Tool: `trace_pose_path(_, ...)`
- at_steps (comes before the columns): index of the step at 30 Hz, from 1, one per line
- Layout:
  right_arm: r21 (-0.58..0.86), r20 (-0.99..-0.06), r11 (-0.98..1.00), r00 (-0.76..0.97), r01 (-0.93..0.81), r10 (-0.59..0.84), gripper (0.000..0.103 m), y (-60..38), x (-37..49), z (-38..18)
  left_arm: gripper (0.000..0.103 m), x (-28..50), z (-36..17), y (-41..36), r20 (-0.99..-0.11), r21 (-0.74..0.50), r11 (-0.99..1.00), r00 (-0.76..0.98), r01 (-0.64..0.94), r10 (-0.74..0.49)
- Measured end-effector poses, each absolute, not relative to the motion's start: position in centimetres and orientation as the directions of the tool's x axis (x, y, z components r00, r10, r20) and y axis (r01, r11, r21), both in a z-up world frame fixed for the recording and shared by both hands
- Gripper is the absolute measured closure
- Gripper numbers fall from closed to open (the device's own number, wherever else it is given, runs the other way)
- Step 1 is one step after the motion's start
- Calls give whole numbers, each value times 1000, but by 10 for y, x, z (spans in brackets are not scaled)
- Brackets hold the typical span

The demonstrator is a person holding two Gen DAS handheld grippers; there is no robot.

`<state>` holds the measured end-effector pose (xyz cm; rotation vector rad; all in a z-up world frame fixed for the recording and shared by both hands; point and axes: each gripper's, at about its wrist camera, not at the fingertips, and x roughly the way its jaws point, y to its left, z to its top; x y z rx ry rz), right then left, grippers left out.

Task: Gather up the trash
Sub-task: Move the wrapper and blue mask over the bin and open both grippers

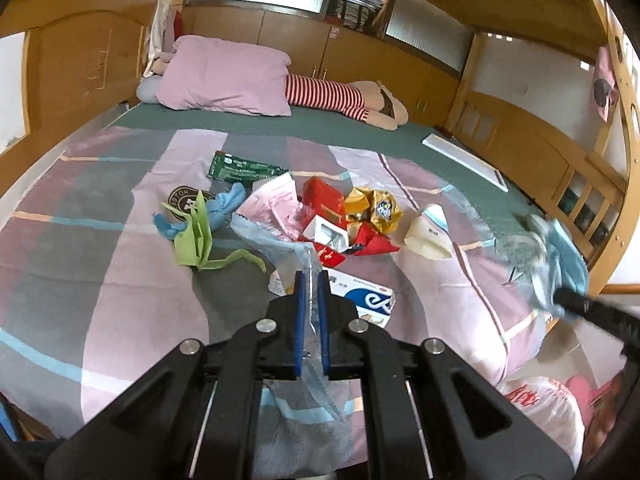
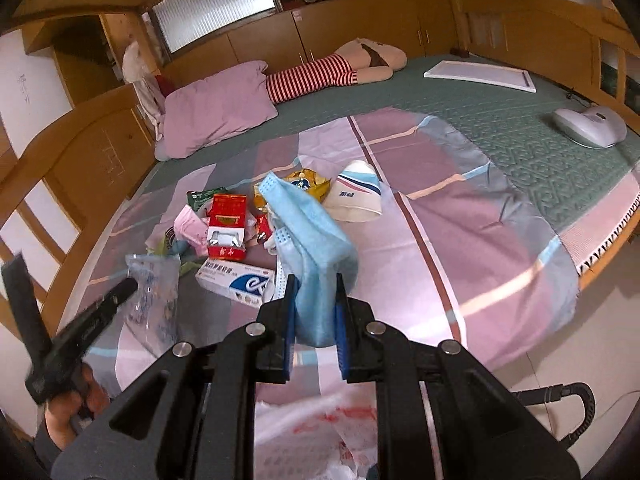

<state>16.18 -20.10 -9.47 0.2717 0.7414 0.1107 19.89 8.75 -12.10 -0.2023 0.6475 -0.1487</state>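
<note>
Trash lies in a pile on the striped bedsheet (image 1: 100, 240): a red cigarette box (image 1: 322, 208), a gold wrapper (image 1: 374, 206), a green wrapper (image 1: 244, 168), a green scrap (image 1: 196, 236), a white-and-blue box (image 1: 360, 300) and a cream cup (image 1: 428, 232). My left gripper (image 1: 312, 280) is shut on a clear plastic bag (image 1: 280, 248); it also shows in the right wrist view (image 2: 154, 292). My right gripper (image 2: 316, 284) is shut on a blue face mask (image 2: 308, 232), held above the bed; it appears blurred in the left wrist view (image 1: 560, 256).
A pink pillow (image 1: 224, 76) and a striped doll (image 1: 340, 96) lie at the head of the bed. A white board (image 2: 480, 72) and a white handheld device (image 2: 588, 130) sit on the green mattress. A white-and-red plastic bag (image 2: 320, 432) hangs below my right gripper.
</note>
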Motion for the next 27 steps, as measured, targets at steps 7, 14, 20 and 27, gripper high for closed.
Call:
trace_pose_path(7,271,-602,962,773,-39,201,86,-219,113,-64,96,170,-59,105,-499,-372,922,816,103,-292)
trace_pose_path(14,244,-623,968,756,-55,200,86,-232,77,-63,96,104,-47,60,-507,-292,947,818,133,-271)
trace_pose_path(20,248,-651,968,733,-40,197,86,-243,60,-75,96,67,-67,12,-544,-227,954,787,196,-291)
trace_pose_path(27,249,-697,968,686,-39,207,86,-238,58,-88,96,60,-78,-9,-565,-191,949,762,251,-315)
